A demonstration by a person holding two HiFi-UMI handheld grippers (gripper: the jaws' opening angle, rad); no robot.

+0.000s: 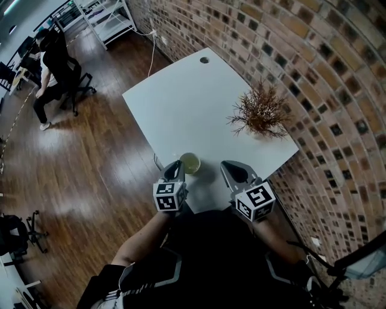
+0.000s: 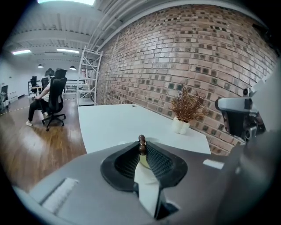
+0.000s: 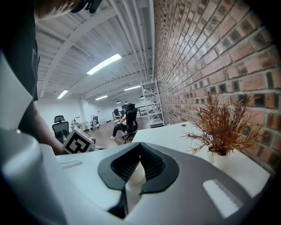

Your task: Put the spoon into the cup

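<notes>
A pale yellow-green cup (image 1: 189, 162) stands near the front edge of the white table (image 1: 187, 102). My left gripper (image 1: 175, 171) is just left of the cup, touching its rim. In the left gripper view its jaws (image 2: 142, 147) are nearly together on the dark brown beaded handle of the spoon (image 2: 142, 144), with the yellowish cup (image 2: 142, 160) showing in the gap below. The spoon's bowl is hidden. My right gripper (image 1: 232, 171) hangs over the table to the right of the cup. Its tips (image 3: 140, 148) meet with nothing between them.
A potted dry brown plant (image 1: 260, 111) stands at the table's right side by the brick wall (image 1: 313, 66). A person sits on an office chair (image 1: 69, 78) at the far left on the wood floor. A white shelf rack (image 1: 108, 18) stands behind.
</notes>
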